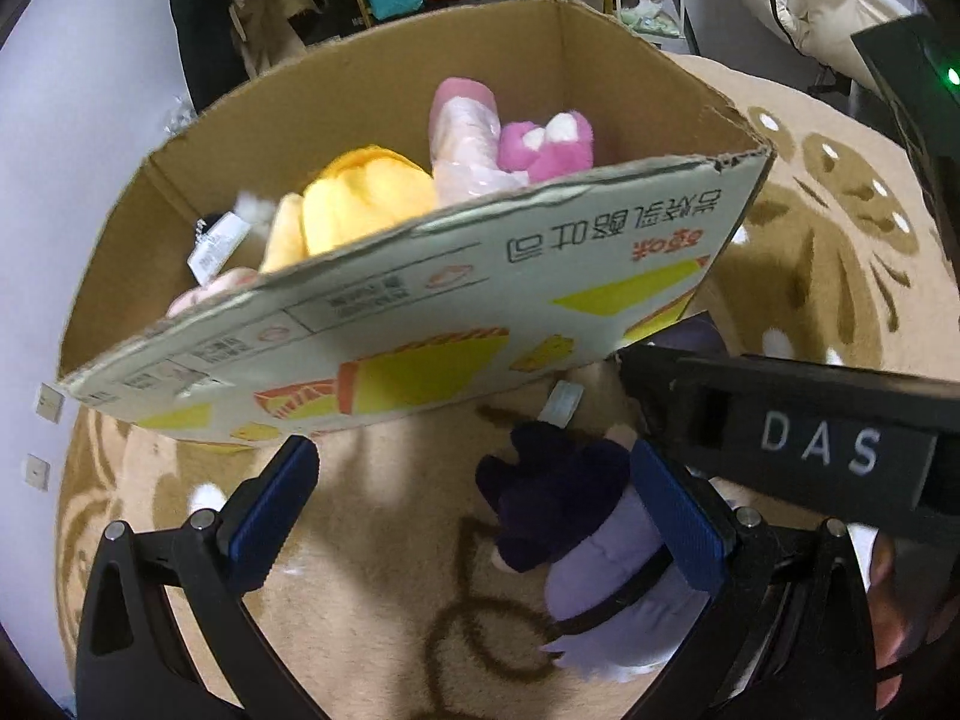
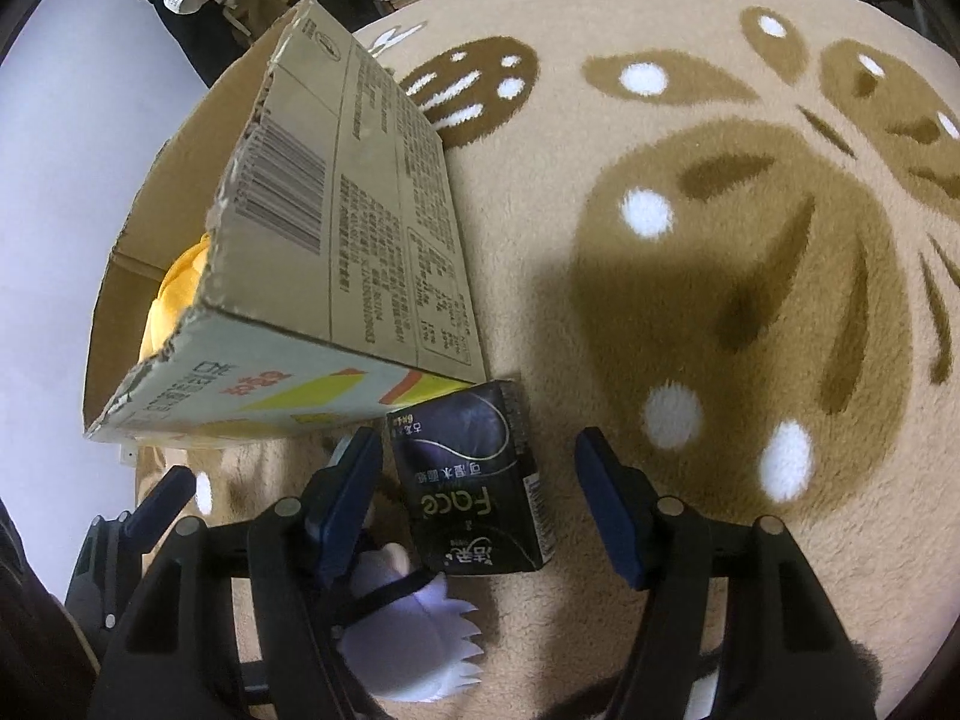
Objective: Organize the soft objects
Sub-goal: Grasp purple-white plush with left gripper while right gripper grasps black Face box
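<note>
Left wrist view: left gripper [image 1: 480, 516] spread wide, purple plush doll [image 1: 576, 516] lying on the rug [image 1: 372, 540] against the right-hand pad, nothing pinched yet. Cardboard box [image 1: 420, 324] just beyond, near the rug's edge, already holding a yellow plush [image 1: 360, 198] and a pink plush [image 1: 546, 147]. Best to centre on the doll's body before squeezing, then lift well over the near wall.

Right wrist view: right gripper [image 2: 480, 498] also wide open, black tissue pack [image 2: 474, 480] between the fingers but untouched, right by the box corner. Better pinched across its narrow sides, gently, so no crushing.
</note>
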A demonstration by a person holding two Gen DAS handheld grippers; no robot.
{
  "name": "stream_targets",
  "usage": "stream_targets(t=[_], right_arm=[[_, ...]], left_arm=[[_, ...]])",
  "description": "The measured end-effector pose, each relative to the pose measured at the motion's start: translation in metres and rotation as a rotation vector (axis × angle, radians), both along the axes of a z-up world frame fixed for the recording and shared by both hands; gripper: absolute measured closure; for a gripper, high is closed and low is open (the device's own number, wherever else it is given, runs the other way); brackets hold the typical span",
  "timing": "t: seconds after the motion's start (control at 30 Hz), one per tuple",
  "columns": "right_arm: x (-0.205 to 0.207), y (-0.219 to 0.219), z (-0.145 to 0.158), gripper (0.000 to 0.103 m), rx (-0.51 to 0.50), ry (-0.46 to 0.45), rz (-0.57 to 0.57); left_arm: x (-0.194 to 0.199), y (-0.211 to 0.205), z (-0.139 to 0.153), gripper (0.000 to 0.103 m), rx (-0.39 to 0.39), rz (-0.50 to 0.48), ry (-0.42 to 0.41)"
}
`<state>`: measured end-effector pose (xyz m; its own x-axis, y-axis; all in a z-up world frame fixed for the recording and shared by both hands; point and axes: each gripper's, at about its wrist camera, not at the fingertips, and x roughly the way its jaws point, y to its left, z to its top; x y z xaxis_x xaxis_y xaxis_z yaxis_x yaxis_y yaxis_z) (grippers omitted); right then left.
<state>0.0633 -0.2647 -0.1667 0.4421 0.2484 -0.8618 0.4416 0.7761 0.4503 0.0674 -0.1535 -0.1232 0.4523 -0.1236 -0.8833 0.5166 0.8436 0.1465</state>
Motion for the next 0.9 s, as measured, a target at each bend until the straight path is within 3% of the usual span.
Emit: stream_targets(t=[0.17, 0.27, 0.47, 0.8, 0.9], right_arm=[[0.001, 0.005, -0.004, 0.032, -0.006, 0.005, 0.005], [0.002, 0.006, -0.005, 0.032, -0.004, 0.006, 0.008], [0.004, 0.010, -0.006, 0.033, -0.012, 0.017, 0.016], [-0.001, 0.009, -0.009, 0.051, -0.017, 0.027, 0.009], [-0.002, 0.005, -0.008, 0.053, -0.005, 0.022, 0.009]], left_arm=[[0.007, 0.004, -0.005, 0.000, -0.123, 0.016, 0.151], [0.009, 0.007, -0.008, 0.000, -0.145, 0.035, 0.189], [0.008, 0.010, -0.017, 0.000, -0.166, 0.054, 0.234], [0.001, 0.016, -0.024, 0.001, -0.195, 0.052, 0.293], [-0.002, 0.004, -0.018, 0.010, -0.198, 0.028, 0.277]])
